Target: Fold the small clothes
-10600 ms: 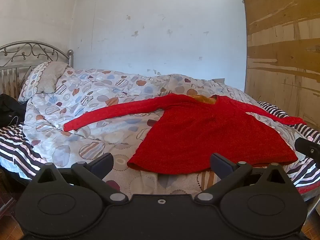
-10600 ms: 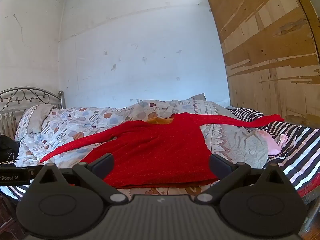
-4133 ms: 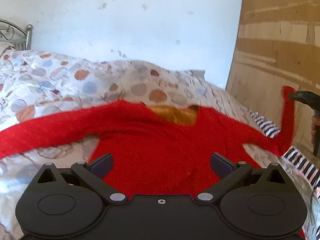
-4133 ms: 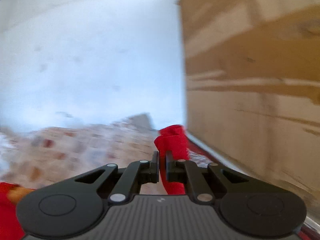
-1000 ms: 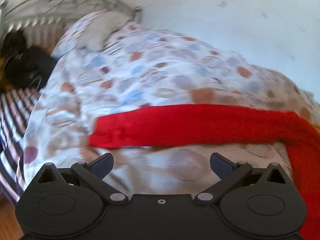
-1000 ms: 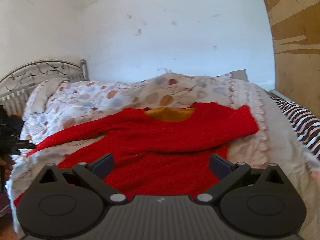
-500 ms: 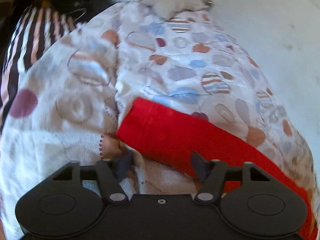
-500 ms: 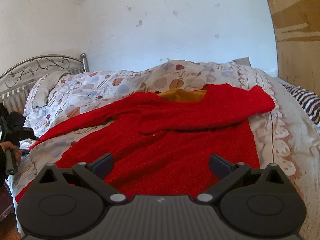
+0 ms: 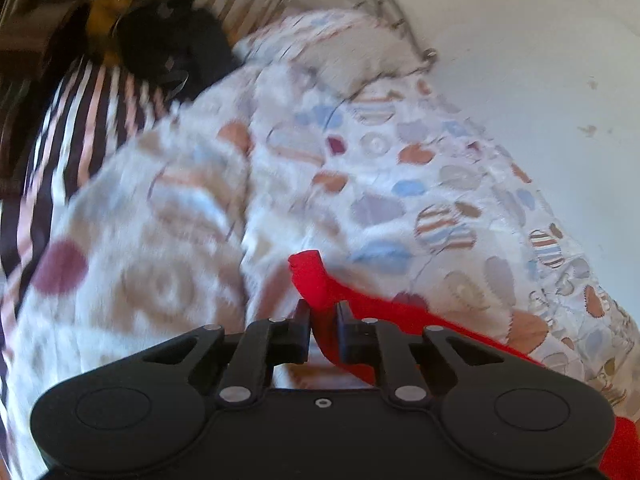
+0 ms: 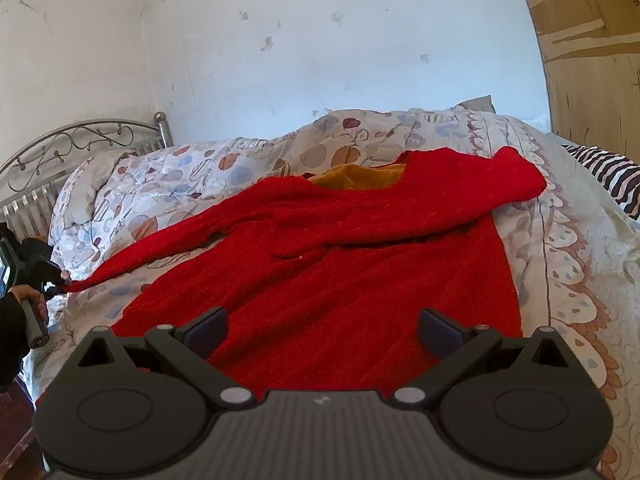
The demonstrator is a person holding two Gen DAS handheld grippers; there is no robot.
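Left claw (image 9: 323, 330) clenched on the cuff of a red sweater (image 10: 360, 264); the sleeve (image 9: 404, 316) trails off to the right over a spotted quilt (image 9: 360, 184) on a bed. Right claw (image 10: 322, 326) released, fingers wide apart, hanging above the sweater's lower body w/o touching it. Sweater lies spread on the quilt, neck toward the wall, orange lining (image 10: 356, 176) showing at the collar. Its far sleeve is folded across the chest; the near sleeve stretches out to the left claw (image 10: 60, 278), seen at the right view's left edge w/ a hand (image 10: 24, 296) on the handle. Left view is motion-blurred: a black object (image 9: 168, 44) by the metal headboard (image 10: 80, 140) can't be made out. Striped sheet (image 10: 608, 172) shows at the bed's far right, cut off by the frame. Wood panel (image 10: 592, 52) stands behind. No containers; no legible writing, only a small unreadable mark on the right claw's body.
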